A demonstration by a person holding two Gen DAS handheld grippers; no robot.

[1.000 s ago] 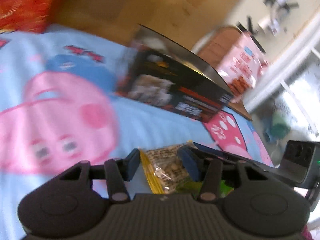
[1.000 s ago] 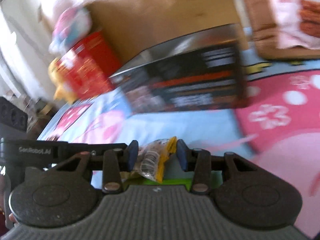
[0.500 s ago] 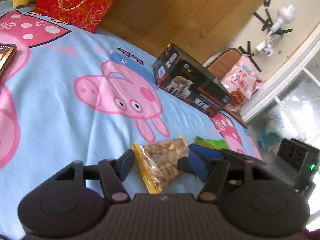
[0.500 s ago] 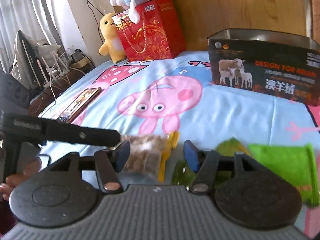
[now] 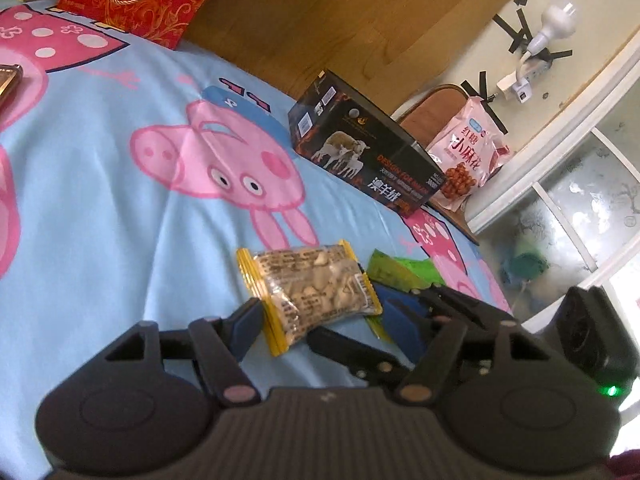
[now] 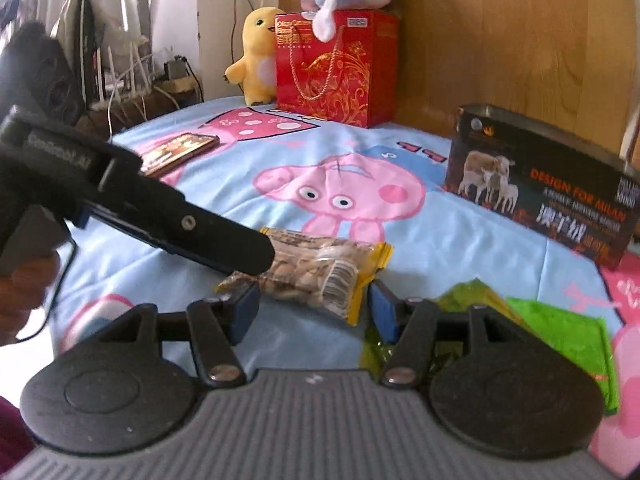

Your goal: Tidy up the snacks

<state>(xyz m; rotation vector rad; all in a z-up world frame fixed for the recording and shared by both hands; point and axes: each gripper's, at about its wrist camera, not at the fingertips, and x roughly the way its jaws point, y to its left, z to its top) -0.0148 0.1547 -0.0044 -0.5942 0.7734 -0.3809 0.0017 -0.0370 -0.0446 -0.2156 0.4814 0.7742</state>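
A clear snack packet with yellow ends [image 5: 312,292] [image 6: 316,272] lies on the blue cartoon-pig bedsheet [image 5: 100,200]. Green snack packets [image 5: 404,274] [image 6: 556,328] lie just to its right. My left gripper [image 5: 324,320] is open, its jaws wide on either side of the near end of the yellow packet. My right gripper [image 6: 312,306] is open too, jaws either side of the same packet from the other side. The left gripper's body crosses the right wrist view and hides the packet's left end. A black open box with sheep pictures [image 5: 368,168] [image 6: 544,196] stands further back.
A red gift bag [image 6: 332,68] with plush toys stands at the wooden headboard. A phone [image 6: 180,152] lies on the sheet at the left. A pink snack bag [image 5: 468,156] leans behind the black box. The bed edge and window lie to the right.
Both grippers have opened and drawn back from the yellow packet, which now lies on the sheet. The views have pulled away from the black box and steadied.
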